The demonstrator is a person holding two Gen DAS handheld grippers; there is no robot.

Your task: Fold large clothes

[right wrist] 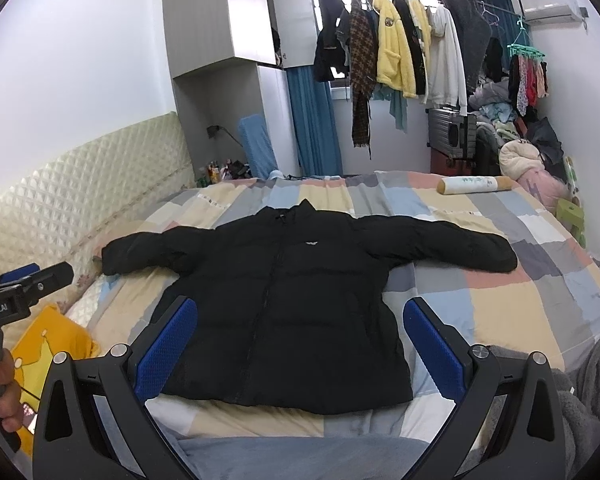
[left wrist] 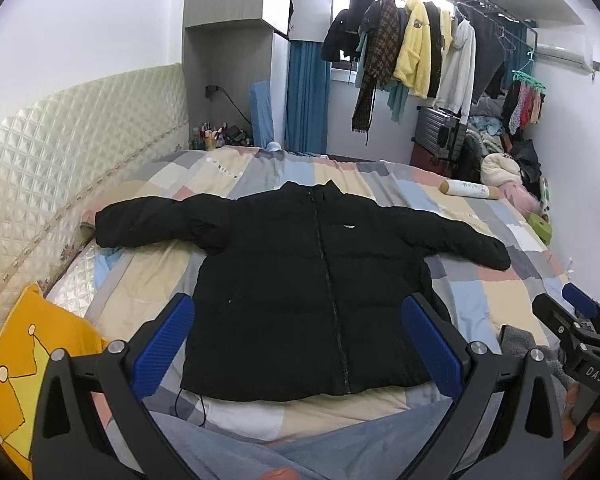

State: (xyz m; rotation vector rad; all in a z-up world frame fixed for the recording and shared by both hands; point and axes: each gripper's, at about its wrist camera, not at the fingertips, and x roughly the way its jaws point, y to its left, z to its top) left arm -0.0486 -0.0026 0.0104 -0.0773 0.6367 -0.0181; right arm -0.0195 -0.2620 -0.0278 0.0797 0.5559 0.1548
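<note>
A black puffer jacket [left wrist: 300, 280] lies flat and face up on the bed, zipped, collar away from me, both sleeves spread out to the sides; it also shows in the right wrist view [right wrist: 288, 308]. My left gripper [left wrist: 300, 344] is open and empty, held above the jacket's hem. My right gripper [right wrist: 300, 344] is open and empty, also above the hem. The right gripper shows at the right edge of the left wrist view [left wrist: 576, 320]. The left gripper shows at the left edge of the right wrist view [right wrist: 24, 284].
The bed has a patchwork quilt [left wrist: 480, 272] and a padded cream headboard [left wrist: 60, 148] on the left. A yellow pillow [left wrist: 24, 360] lies near left. A rolled bolster [left wrist: 472, 190] lies far right. Hanging clothes [left wrist: 412, 48], a suitcase [left wrist: 440, 132] and piled laundry stand beyond the bed.
</note>
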